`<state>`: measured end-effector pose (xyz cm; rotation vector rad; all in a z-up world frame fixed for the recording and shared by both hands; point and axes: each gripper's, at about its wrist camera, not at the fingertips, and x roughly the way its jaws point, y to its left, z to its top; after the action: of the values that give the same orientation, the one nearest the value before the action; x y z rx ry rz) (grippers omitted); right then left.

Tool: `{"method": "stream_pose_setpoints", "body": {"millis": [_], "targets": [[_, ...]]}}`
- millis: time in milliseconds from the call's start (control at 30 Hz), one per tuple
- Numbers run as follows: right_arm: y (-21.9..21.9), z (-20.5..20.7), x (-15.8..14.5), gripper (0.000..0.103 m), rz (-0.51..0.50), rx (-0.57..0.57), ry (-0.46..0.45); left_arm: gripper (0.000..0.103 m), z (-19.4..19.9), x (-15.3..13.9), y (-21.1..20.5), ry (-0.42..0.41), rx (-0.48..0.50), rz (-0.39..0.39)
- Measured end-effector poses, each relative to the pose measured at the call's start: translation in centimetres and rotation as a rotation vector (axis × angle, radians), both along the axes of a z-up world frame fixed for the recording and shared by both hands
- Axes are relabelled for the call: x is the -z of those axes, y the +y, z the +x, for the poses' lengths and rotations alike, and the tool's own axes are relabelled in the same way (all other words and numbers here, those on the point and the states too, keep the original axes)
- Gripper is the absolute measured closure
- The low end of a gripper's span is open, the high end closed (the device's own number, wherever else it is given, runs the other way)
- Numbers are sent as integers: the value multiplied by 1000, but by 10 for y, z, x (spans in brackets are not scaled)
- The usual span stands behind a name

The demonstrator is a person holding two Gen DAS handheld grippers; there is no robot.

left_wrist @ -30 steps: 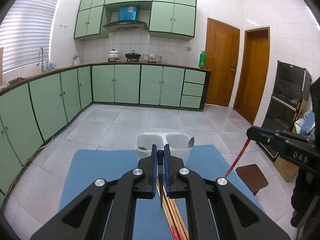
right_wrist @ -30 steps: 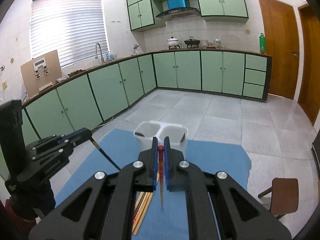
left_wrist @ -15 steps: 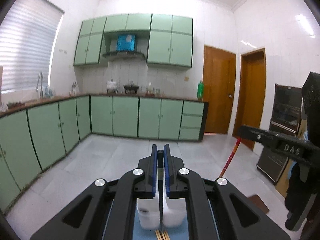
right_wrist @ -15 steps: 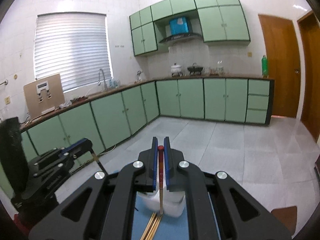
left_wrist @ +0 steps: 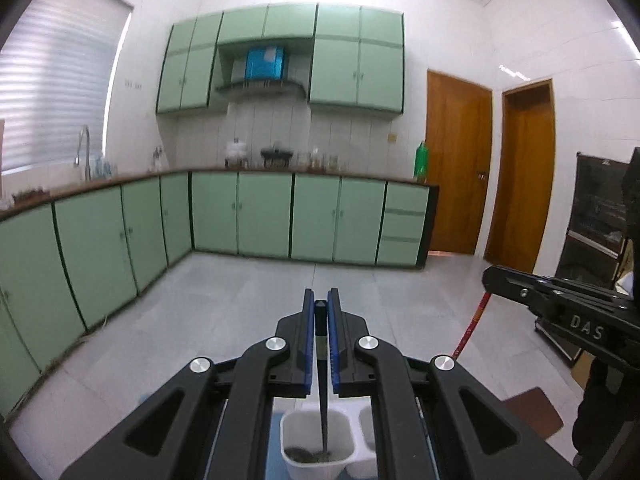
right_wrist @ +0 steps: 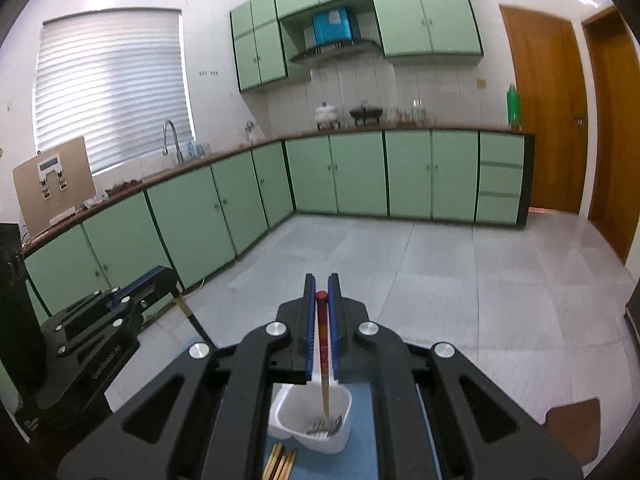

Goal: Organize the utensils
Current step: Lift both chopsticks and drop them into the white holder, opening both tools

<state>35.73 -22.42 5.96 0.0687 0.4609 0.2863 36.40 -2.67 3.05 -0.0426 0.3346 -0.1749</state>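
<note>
My left gripper [left_wrist: 321,306] is shut on a dark chopstick [left_wrist: 322,404] that hangs down into the left cup of a white two-cup utensil holder [left_wrist: 294,428]. My right gripper [right_wrist: 321,282] is shut on a red-topped wooden chopstick [right_wrist: 324,364] whose tip hangs inside the holder's right cup [right_wrist: 342,412], which holds metal utensils [right_wrist: 326,427]. Each gripper shows in the other's view: the right one [left_wrist: 560,300] at the right, the left one [right_wrist: 120,308] at the left.
The holder stands on a blue mat [right_wrist: 362,452]. Several wooden chopsticks [right_wrist: 280,464] lie on the mat in front of it. A brown stool [right_wrist: 576,428] stands low at the right. Green kitchen cabinets [left_wrist: 280,216] line the far walls across a tiled floor.
Both grippers have risen and tilted up, each holding its chopstick. The holder has dropped to the bottom of both views, and the chopstick tips now hang inside its cups.
</note>
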Motion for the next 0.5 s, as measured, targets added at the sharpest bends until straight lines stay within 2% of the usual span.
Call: {"method": "stream_pose_setpoints", "body": {"millis": [33,167,333,500], "targets": [[2,0,4,94,-3,-1,8,96,1,4,1,9,-2,1],[6,-6,21,91,-29,5,30,79,-6,15,3,32,-1,14],[-5,-32,29,60,6,42,14,57,-29,17,8,33,-7,2],[-13,-72,49,39,-16,73,-2,42,-63,28,13,38,-6,-4]]}}
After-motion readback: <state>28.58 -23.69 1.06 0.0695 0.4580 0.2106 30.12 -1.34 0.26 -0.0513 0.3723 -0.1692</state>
